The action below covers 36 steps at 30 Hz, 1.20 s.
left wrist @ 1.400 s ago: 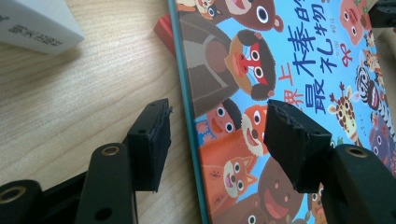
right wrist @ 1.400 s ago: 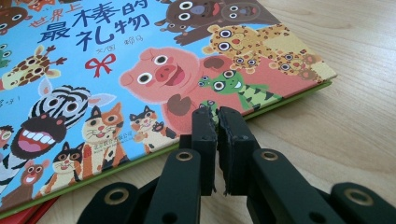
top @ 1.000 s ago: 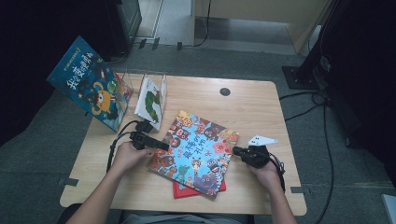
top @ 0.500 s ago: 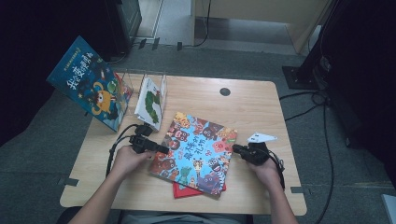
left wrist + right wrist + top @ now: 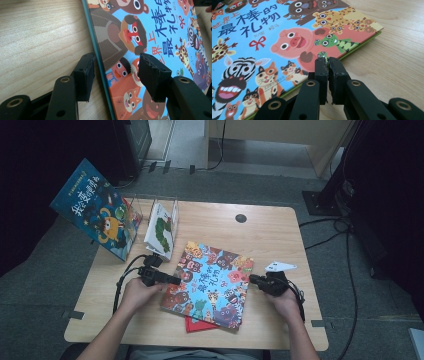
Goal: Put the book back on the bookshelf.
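Observation:
A picture book with cartoon animals on a blue cover (image 5: pixel 210 285) lies flat at the table's middle front, on top of a red book (image 5: pixel 199 325). My left gripper (image 5: pixel 175 281) is open at the book's left edge. In the left gripper view (image 5: pixel 117 72) one jaw sits over the wood and the other over the cover (image 5: pixel 155 37), neither pressing; the gap has narrowed a little. My right gripper (image 5: pixel 252 280) is at the book's right edge. Its jaws (image 5: pixel 327 62) are shut together, tips at the green edge of the cover (image 5: pixel 287 32), nothing between them.
A blue book (image 5: pixel 95 207) leans out past the table's back left corner. A white book with a green caterpillar (image 5: pixel 161 227) stands in a clear rack beside it. A black grommet (image 5: pixel 241 218) sits in the wooden table (image 5: pixel 280 235) at the back.
The left gripper and the animal book's left edge have shifted slightly towards the left and front. The right gripper has stayed put.

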Each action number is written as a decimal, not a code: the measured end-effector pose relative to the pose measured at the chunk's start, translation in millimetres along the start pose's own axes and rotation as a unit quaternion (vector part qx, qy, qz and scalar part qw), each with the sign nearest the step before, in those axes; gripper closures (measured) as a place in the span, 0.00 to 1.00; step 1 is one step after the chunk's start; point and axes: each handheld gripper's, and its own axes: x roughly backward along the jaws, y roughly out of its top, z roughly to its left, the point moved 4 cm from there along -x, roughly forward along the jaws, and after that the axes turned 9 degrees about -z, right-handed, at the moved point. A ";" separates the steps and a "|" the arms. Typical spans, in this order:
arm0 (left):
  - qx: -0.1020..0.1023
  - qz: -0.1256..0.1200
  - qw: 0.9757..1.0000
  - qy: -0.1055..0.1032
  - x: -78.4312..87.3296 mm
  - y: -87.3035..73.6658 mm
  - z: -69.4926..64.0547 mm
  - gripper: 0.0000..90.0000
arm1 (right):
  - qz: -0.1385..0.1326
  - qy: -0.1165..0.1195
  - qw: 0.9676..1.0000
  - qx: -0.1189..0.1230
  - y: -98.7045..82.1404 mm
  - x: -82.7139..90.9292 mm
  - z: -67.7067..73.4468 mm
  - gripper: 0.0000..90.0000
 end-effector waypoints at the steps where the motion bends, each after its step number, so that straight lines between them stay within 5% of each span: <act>1: 0.001 0.000 1.000 -0.001 0.0 0.0 -0.1 0.53 | 0.000 0.001 1.000 0.000 0.0 0.3 1.3 0.95; 8: -0.001 -0.006 1.000 -0.003 -1.3 -1.5 -4.5 0.41 | 0.002 0.007 1.000 0.007 -1.4 2.8 6.3 0.95; 28: 0.028 -0.003 0.999 -0.018 -4.5 4.3 -1.0 0.45 | 0.021 0.046 0.999 0.017 -8.3 10.5 19.6 1.00; 36: 0.042 -0.008 0.999 0.002 -5.6 5.0 -2.5 0.49 | 0.029 0.050 0.998 0.036 -10.4 11.8 23.0 1.00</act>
